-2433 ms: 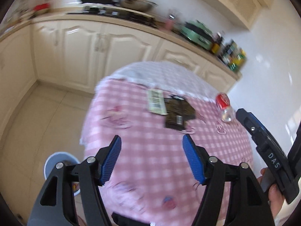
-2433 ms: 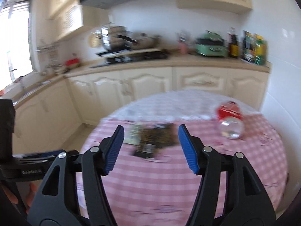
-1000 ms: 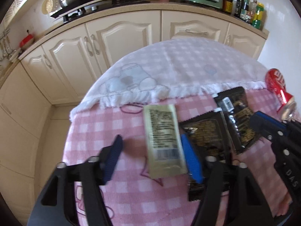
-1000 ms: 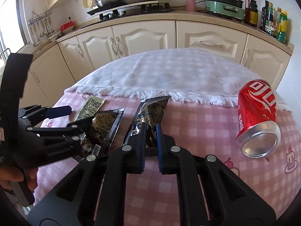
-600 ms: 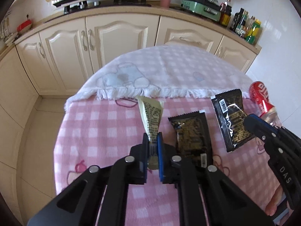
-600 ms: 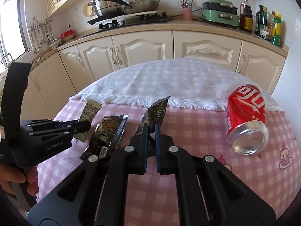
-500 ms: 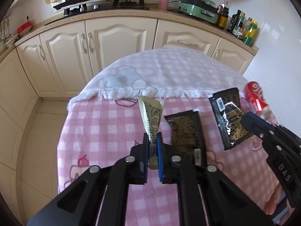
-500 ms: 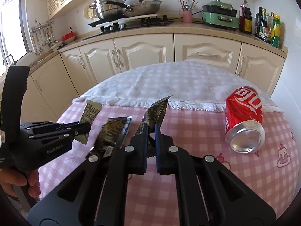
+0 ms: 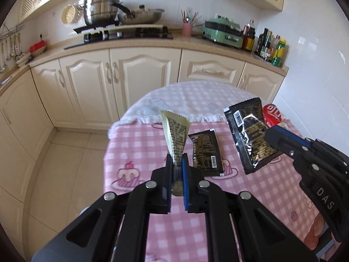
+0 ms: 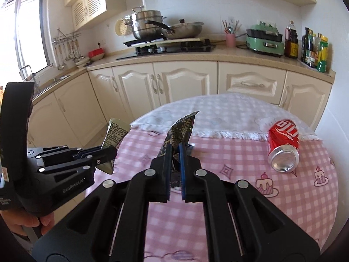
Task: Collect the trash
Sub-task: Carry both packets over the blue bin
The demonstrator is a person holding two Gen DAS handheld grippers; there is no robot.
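Note:
My left gripper (image 9: 176,157) is shut on a pale yellow-green wrapper (image 9: 175,133), which stands up from the jaws above the table. It shows again in the right wrist view as the yellow-green wrapper (image 10: 115,132) in the left gripper (image 10: 110,152). My right gripper (image 10: 174,147) is shut on a black wrapper (image 10: 182,128), also lifted off the cloth; in the left wrist view that black wrapper (image 9: 248,133) hangs from the right gripper (image 9: 274,135). A second black wrapper (image 9: 205,152) lies flat on the pink checked tablecloth (image 9: 135,144). A red soda can (image 10: 282,144) lies on its side at the right.
The round table has a white fringed cloth (image 10: 226,115) over its far half. Cream kitchen cabinets (image 9: 144,83) and a counter with a stove, pots and bottles run behind it. Tiled floor (image 9: 65,152) lies to the left. A person's hand (image 10: 24,220) holds the left gripper.
The left gripper closed on the yellow-green wrapper. Both grippers then rose and drew back, lifting their wrappers off the cloth; the second black wrapper and the can stayed put.

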